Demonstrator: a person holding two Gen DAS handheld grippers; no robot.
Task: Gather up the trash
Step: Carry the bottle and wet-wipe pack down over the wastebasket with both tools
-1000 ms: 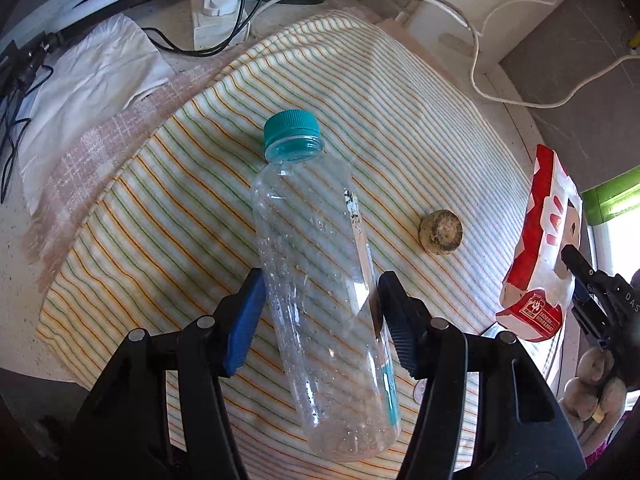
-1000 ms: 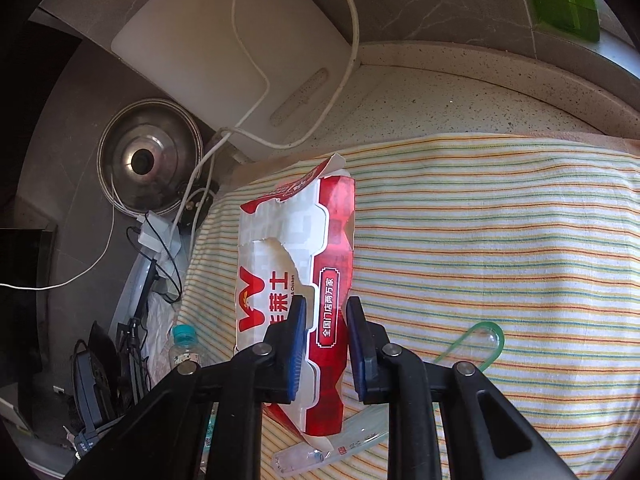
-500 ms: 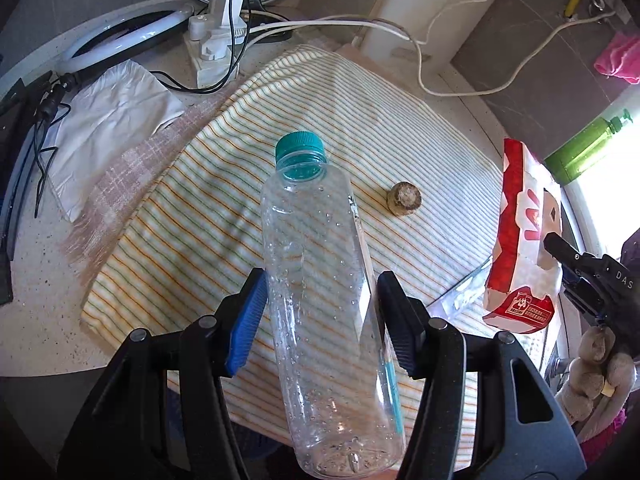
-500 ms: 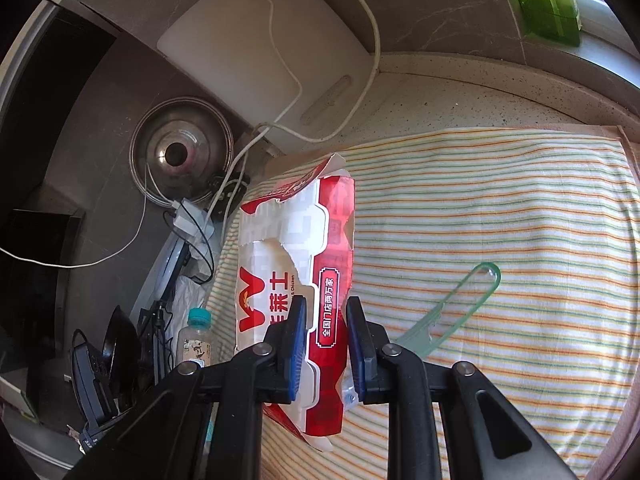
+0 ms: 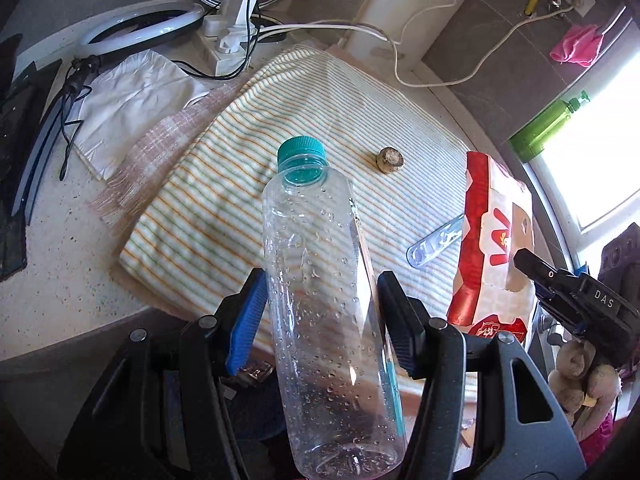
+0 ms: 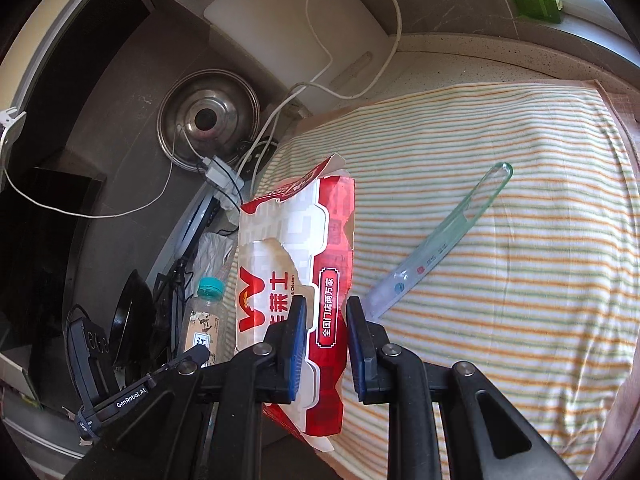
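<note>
My left gripper (image 5: 320, 320) is shut on an empty clear plastic bottle (image 5: 320, 288) with a teal cap, held above the near edge of the striped cloth (image 5: 248, 184). My right gripper (image 6: 323, 340) is shut on a torn red and white food carton (image 6: 296, 264), lifted off the cloth (image 6: 500, 280). The carton also shows in the left wrist view (image 5: 492, 240) at the right, and the bottle in the right wrist view (image 6: 202, 320) at the lower left. A small brown round scrap (image 5: 389, 159) and a clear plastic spoon wrapper (image 6: 440, 248) lie on the cloth.
A white crumpled paper (image 5: 128, 100), a power strip with cables (image 5: 228, 36) and a ring lamp (image 5: 132, 28) sit left of the cloth. A metal lid (image 6: 206, 118) and a white board (image 6: 296, 28) stand behind. A green bottle (image 5: 544, 128) stands by the window.
Both grippers have risen and drawn back from the cloth with the bottle and the carton in them. The spoon wrapper now lies uncovered on the cloth.
</note>
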